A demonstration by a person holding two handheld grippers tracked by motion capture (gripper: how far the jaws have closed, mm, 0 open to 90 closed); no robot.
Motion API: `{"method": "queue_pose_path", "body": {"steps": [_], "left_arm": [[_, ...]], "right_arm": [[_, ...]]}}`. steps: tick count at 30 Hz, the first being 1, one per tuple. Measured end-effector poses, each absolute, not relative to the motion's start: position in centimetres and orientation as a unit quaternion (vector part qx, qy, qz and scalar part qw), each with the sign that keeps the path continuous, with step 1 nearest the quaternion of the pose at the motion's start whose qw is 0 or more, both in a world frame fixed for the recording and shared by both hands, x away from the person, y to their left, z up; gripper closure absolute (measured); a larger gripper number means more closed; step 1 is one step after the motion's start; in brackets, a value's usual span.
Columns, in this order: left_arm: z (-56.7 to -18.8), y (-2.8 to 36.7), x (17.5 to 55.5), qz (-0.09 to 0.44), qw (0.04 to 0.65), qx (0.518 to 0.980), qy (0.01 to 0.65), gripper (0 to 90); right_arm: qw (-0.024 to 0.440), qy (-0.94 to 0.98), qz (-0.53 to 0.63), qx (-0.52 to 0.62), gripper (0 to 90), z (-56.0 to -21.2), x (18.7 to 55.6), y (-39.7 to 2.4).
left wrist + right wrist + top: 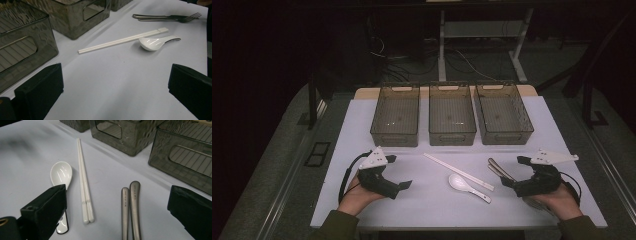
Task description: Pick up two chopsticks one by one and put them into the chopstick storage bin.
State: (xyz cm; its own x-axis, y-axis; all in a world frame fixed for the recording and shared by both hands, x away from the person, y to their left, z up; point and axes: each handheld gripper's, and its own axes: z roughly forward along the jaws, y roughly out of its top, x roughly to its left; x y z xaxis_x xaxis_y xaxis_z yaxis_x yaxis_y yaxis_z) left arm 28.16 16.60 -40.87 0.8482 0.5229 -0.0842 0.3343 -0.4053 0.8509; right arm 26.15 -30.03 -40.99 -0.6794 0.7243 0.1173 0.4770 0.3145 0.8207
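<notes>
A pair of white chopsticks (458, 171) (122, 40) (84, 187) lies diagonally at the middle of the white table. A white ceramic spoon (460, 183) (152, 43) (60, 173) rests just in front of them. To their right lie two metal utensils (498, 168) (131, 207) side by side, one of them a fork (185, 17). My left gripper (398, 172) (115, 82) rests open on the table at the left, jaws wide apart and holding nothing. My right gripper (513, 171) (117, 200) is open at the right, its jaws on either side of the metal handles' near ends without touching them.
Three smoky translucent bins stand in a row at the back: left (394, 138), middle (452, 137) and right (507, 137). All three look empty. The white table surface (362, 150) runs bare around the cutlery. Dark floor and cables lie beyond the table.
</notes>
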Motion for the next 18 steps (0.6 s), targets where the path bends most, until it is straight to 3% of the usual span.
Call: {"method": "queue_pose_path", "body": {"steps": [18], "left_arm": [[-40.9, 16.4, 27.7, 0.098, 0.481, 0.834, 0.253, 0.0]], "right_arm": [[0.118, 0.817, 0.430, 0.365, 3.9, -40.1, 28.0, -28.6]]}}
